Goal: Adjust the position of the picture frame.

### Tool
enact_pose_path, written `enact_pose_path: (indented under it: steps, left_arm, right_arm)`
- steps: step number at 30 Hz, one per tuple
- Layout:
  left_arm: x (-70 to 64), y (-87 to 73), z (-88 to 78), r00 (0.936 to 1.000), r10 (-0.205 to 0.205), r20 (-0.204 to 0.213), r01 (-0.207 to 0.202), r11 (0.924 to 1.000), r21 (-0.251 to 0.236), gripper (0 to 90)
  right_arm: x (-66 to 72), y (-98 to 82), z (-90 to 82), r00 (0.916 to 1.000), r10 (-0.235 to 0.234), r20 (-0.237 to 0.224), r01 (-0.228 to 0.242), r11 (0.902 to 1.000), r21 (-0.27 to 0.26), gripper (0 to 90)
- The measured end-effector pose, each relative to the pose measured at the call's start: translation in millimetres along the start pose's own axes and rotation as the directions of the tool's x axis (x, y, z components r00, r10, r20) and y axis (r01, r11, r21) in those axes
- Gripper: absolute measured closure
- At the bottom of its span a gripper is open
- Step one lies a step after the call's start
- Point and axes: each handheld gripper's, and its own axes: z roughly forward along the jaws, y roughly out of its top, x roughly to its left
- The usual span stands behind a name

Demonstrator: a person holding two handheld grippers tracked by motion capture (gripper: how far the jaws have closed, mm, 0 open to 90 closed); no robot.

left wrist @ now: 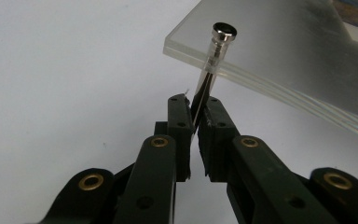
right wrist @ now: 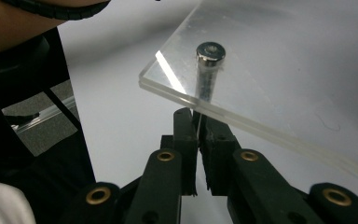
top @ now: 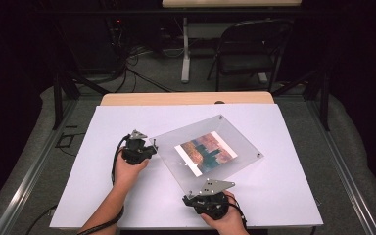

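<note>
A clear acrylic picture frame (top: 210,149) lies turned like a diamond on a white counter (top: 103,196), with a colourful print (top: 206,152) sandwiched at its middle. Metal standoff posts sit at its corners. A person holds a claw in each hand.

The left claw (top: 149,149) is at the frame's left corner. In the left gripper view, its jaws are pinched tight on the shaft of the left corner post (left wrist: 213,60), just below the acrylic edge. The right claw (top: 200,198) is at the near corner. In the right gripper view, its jaws stand nearly together on the stem of the near corner post (right wrist: 209,70), under the plate.

The step in hand looks like gripping two corner posts at once, either to lift the frame or to loosen a post. The next move calls for a steady, matched pull from both hands, so the slim posts do not slip or the plate tilt.
</note>
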Motion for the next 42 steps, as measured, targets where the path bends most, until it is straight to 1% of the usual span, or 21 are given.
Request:
enact_pose_path:
  steps: [6,9,11,15,16,17,18,22,24,25,26,27,28,31,32,34,35,36,37,40,42]
  left_arm:
    - [0.1,-3.8,-5.6,1.0000,-0.002,-0.001,0.002,1.0000,-0.007,83.8]
    - [1.7,-6.9,-13.0,1.0000,-0.005,-0.002,0.005,0.9999,-0.011,83.9]
    - [2.4,-10.2,-17.9,0.9999,-0.017,0.000,0.017,0.9997,-0.020,84.1]
    - [1.6,-18.0,-28.2,0.9998,-0.015,0.010,0.015,0.9997,-0.019,84.8]
    - [1.6,-18.0,-28.2,0.9998,-0.015,0.010,0.015,0.9997,-0.019,84.9]
    - [0.2,-20.4,-30.5,0.9997,-0.018,0.017,0.019,0.9996,-0.022,84.9]
    - [-3.1,-24.7,-34.9,0.9995,-0.017,0.025,0.018,0.9995,-0.025,85.3]
    - [-10.8,-30.2,-41.3,0.9990,-0.016,0.041,0.017,0.9993,-0.033,85.5]
    - [-16.8,-34.8,-45.3,0.9979,-0.012,0.064,0.014,0.9993,-0.034,85.6]
    - [-16.8,-34.8,-45.3,0.9979,-0.012,0.064,0.014,0.9993,-0.034,85.7]
    - [-22.2,-38.0,-47.7,0.9967,-0.016,0.080,0.019,0.9990,-0.041,85.6]
    - [-22.2,-38.0,-47.7,0.9967,-0.016,0.080,0.019,0.9990,-0.041,85.7]
    - [-24.7,-39.4,-49.0,0.9960,-0.014,0.088,0.018,0.9990,-0.041,85.7]
    - [-33.1,-43.6,-52.2,0.9938,-0.017,0.110,0.022,0.9986,-0.047,85.7]
    - [-38.8,-46.2,-53.8,0.9910,-0.014,0.133,0.021,0.9985,-0.051,85.7]
    - [-41.9,-47.1,-55.1,0.9895,-0.014,0.144,0.022,0.9985,-0.051,85.7]
    - [-47.3,-48.6,-56.6,0.9864,-0.010,0.164,0.019,0.9984,-0.053,85.7]
    - [-47.3,-48.6,-56.6,0.9864,-0.010,0.164,0.019,0.9984,-0.053,85.8]
    - [-52.2,-50.0,-57.2,0.9845,-0.009,0.175,0.019,0.9984,-0.054,85.7]
    - [-56.1,-51.5,-57.7,0.9817,-0.011,0.190,0.020,0.9986,-0.049,85.7]
    - [-57.8,-52.4,-57.0,0.9811,-0.007,0.193,0.017,0.9984,-0.053,85.7]
  right_arm:
    - [-3.1,0.9,-3.1,1.0000,0.000,-0.005,0.000,1.0000,-0.001,85.7]
    - [-8.1,1.3,-6.7,0.9997,0.023,-0.006,-0.023,0.9997,-0.010,85.8]
    - [-13.2,2.2,-10.6,0.9992,0.039,0.002,-0.039,0.9991,-0.017,85.9]
    - [-27.3,3.1,-20.6,0.9962,0.076,0.043,-0.074,0.9968,-0.028,86.0]
    - [-27.3,3.1,-20.6,0.9962,0.076,0.043,-0.074,0.9968,-0.028,86.0]
    - [-31.1,3.3,-23.6,0.9949,0.088,0.050,-0.086,0.9958,-0.031,85.9]
    - [-38.8,3.7,-29.6,0.9916,0.110,0.067,-0.108,0.9934,-0.037,85.9]
    - [-48.6,3.8,-38.8,0.9862,0.137,0.093,-0.133,0.9899,-0.048,85.9]
    - [-55.7,3.4,-46.9,0.9810,0.154,0.117,-0.149,0.9875,-0.052,85.9]
    - [-55.7,3.4,-46.9,0.9810,0.154,0.117,-0.149,0.9875,-0.052,85.9]
    - [-59.8,3.1,-51.9,0.9769,0.167,0.133,-0.162,0.9854,-0.053,85.9]
    - [-59.8,3.1,-51.9,0.9769,0.167,0.133,-0.162,0.9854,-0.053,85.9]
    - [-63.4,2.9,-56.1,0.9742,0.172,0.146,-0.165,0.9847,-0.055,85.9]
    - [-67.2,2.6,-60.8,0.9707,0.179,0.161,-0.171,0.9835,-0.058,85.9]
    - [-71.2,2.0,-65.9,0.9654,0.190,0.178,-0.182,0.9814,-0.062,85.9]
    - [-75.3,1.5,-70.3,0.9614,0.199,0.190,-0.190,0.9796,-0.064,85.8]
    - [-77.0,1.1,-71.9,0.9583,0.209,0.195,-0.197,0.9774,-0.075,85.8]
    - [-77.0,1.1,-71.9,0.9583,0.209,0.195,-0.197,0.9774,-0.075,85.8]
    - [-80.7,0.6,-75.7,0.9542,0.213,0.210,-0.201,0.9766,-0.078,85.7]
    - [-83.9,-0.6,-79.0,0.9464,0.230,0.227,-0.217,0.9729,-0.080,85.6]
    - [-84.9,-0.8,-79.7,0.9450,0.230,0.232,-0.217,0.9728,-0.080,85.5]
